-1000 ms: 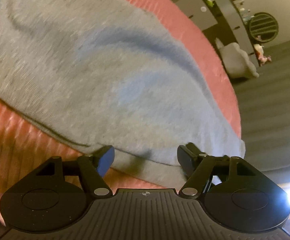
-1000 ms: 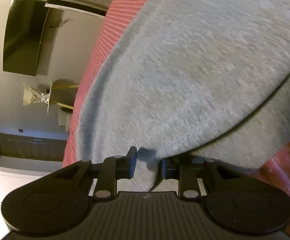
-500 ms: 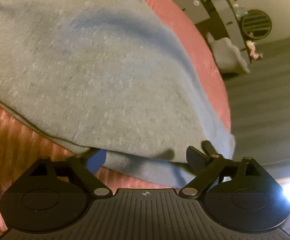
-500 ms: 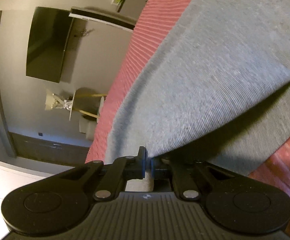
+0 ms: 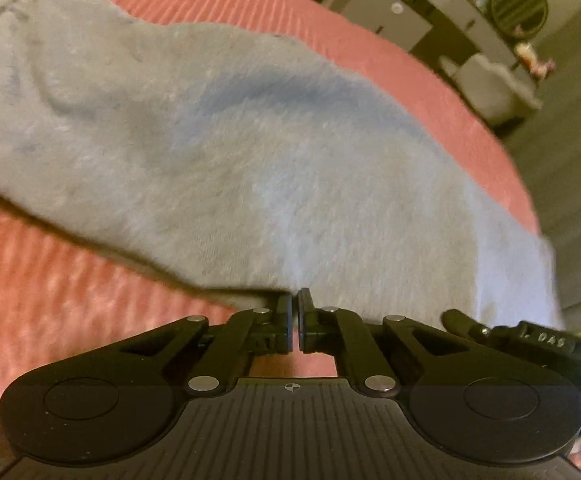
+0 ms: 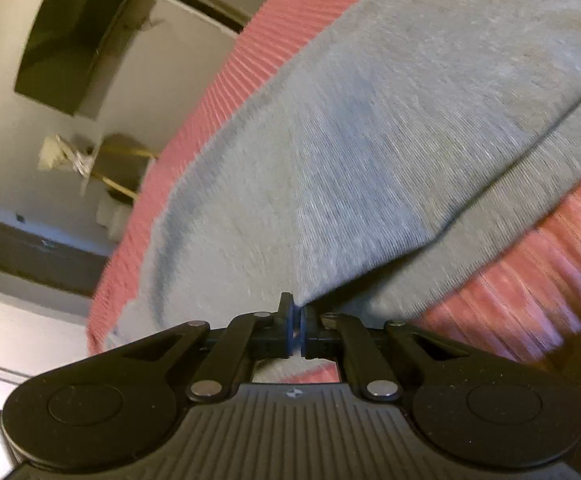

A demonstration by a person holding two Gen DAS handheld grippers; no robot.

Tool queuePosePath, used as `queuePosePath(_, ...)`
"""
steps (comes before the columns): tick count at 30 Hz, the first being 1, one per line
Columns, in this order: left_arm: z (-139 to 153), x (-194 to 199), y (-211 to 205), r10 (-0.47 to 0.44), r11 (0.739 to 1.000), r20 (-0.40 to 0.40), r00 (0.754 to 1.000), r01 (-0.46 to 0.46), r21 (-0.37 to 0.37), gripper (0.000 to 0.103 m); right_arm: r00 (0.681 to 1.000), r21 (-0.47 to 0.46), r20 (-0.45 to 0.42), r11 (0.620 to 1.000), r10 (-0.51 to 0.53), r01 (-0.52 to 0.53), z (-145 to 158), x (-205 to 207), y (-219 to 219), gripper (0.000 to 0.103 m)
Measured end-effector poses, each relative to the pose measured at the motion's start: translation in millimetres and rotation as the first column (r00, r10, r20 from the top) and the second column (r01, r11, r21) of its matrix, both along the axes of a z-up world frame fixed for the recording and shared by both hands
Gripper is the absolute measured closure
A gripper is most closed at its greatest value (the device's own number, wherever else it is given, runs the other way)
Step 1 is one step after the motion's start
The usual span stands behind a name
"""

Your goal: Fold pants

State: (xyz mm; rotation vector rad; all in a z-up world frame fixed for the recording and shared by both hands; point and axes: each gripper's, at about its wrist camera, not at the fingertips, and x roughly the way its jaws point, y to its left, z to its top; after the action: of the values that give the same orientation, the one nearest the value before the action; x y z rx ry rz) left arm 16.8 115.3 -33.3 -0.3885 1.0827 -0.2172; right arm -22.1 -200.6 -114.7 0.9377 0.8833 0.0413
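Observation:
Grey knit pants (image 5: 250,152) lie on a red ribbed bedcover (image 5: 70,280). My left gripper (image 5: 295,300) is shut on the near edge of the pants. In the right wrist view the pants (image 6: 370,140) show two stacked layers. My right gripper (image 6: 298,312) is shut on the edge of the upper layer, lifting it off the lower one. The tip of my right gripper also shows at the right of the left wrist view (image 5: 530,336).
The bedcover (image 6: 530,280) ends close to the pants on the far side. Beyond it are a dark cabinet with small items (image 5: 430,12), a pale bag (image 5: 486,88) on the floor, a dark wall screen (image 6: 70,40) and a small side table (image 6: 118,168).
Both grippers have closed: the left went from wide open to shut on the pants' edge, and the right closed fully on the upper layer. The pants' edge has lifted.

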Motion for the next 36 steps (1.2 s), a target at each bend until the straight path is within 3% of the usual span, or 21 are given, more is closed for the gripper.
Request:
queuePosePath(3,-16.6,-1.9,-1.7,-0.004,0.995,-0.104,0.995,0.015,0.103,0.101,0.992,-0.033,-0.105,0.996,0.075,-0.079,-8.9,-2.8,11.0,0.103)
queuePosePath(4,-17.6,-2.4,-2.2,-0.012,0.995,-0.123,0.992,0.025,0.098,0.101,0.987,-0.035,-0.132,0.995,0.089,-0.094,-10.7,-4.0,12.7,0.103)
queuePosePath(5,-12.4,-3.9,-3.8,-0.032,0.996,-0.107,0.994,0.040,0.079,0.101,0.987,-0.049,-0.127,0.993,0.100,-0.107,-7.2,-5.9,13.9,0.103)
queuePosePath(7,7.9,-6.5,-13.6,-0.079,0.993,-0.025,0.997,0.080,0.082,0.099,0.993,-0.130,-0.034,0.985,0.111,-0.115,14.5,-8.3,13.2,0.100)
queuePosePath(10,40.2,-0.9,-37.7,-0.137,0.978,0.138,0.981,0.112,0.175,0.071,0.993,-0.293,0.068,0.954,0.091,-0.067,47.6,6.9,5.8,0.099)
queuePosePath(12,51.9,11.5,-50.5,-0.140,0.972,0.211,0.967,0.093,0.216,0.045,0.996,-0.323,0.066,0.946,0.064,-0.039,52.0,25.9,-2.3,0.099)
queuePosePath(14,48.3,25.4,-58.9,-0.148,0.964,0.243,0.959,0.085,0.254,0.042,0.999,-0.296,0.008,0.954,0.051,-0.046,40.0,46.3,-10.6,0.096)
queuePosePath(15,40.9,33.2,-62.8,-0.159,0.949,0.222,0.962,0.087,0.304,0.042,0.995,-0.279,-0.071,0.957,0.064,-0.081,27.4,57.2,-14.6,0.090)
queuePosePath(16,29.6,39.9,-63.7,-0.166,0.930,0.178,0.970,0.094,0.356,0.042,0.986,-0.261,-0.149,0.959,0.076,-0.113,14.9,63.2,-19.5,0.090)
queuePosePath(18,3.9,45.0,-60.8,-0.168,0.896,0.059,0.984,0.128,0.426,0.042,0.986,-0.197,-0.139,0.973,0.090,-0.117,9.9,53.9,-33.2,0.091)
queuePosePath(19,-4.8,44.2,-58.4,-0.179,0.893,0.043,0.983,0.144,0.427,0.042,0.981,-0.203,-0.167,0.971,0.096,-0.129,11.6,49.3,-38.7,0.091)
queuePosePath(22,-3.0,32.3,-57.6,-0.212,0.875,0.092,0.973,0.147,0.461,0.038,0.987,-0.245,-0.156,0.966,0.047,-0.084,22.2,21.6,-66.8,0.091)
queuePosePath(24,-4.5,29.3,-60.9,-0.209,0.879,0.097,0.973,0.143,0.454,0.033,0.992,-0.315,-0.129,0.948,0.000,-0.041,33.2,8.1,-79.3,0.090)
queuePosePath(25,-5.5,29.8,-62.1,-0.202,0.881,0.094,0.975,0.139,0.452,0.032,0.994,-0.336,-0.105,0.942,-0.017,-0.020,38.9,3.9,-82.4,0.088)
queuePosePath(27,-6.1,25.6,-71.2,-0.206,0.869,0.096,0.974,0.137,0.475,0.030,0.997,-0.356,-0.067,0.934,-0.042,0.015,42.6,1.1,-86.6,0.057)
queuePosePath(29,-7.1,21.5,-79.1,-0.222,0.854,0.100,0.970,0.144,0.500,0.029,0.999,-0.331,-0.032,0.943,-0.041,0.029,42.1,3.2,-88.7,0.038)
queuePosePath(32,-7.3,21.4,-76.8,-0.218,0.853,0.100,0.971,0.139,0.503,0.028,0.999,-0.392,-0.025,0.919,-0.045,0.031,36.3,4.0,-93.6,0.038)
queuePosePath(36,-8.1,21.3,-73.3,-0.203,0.861,0.102,0.974,0.128,0.493,0.028,0.985,-0.558,-0.117,0.829,-0.125,0.039,22.9,2.6,-108.3,0.037)
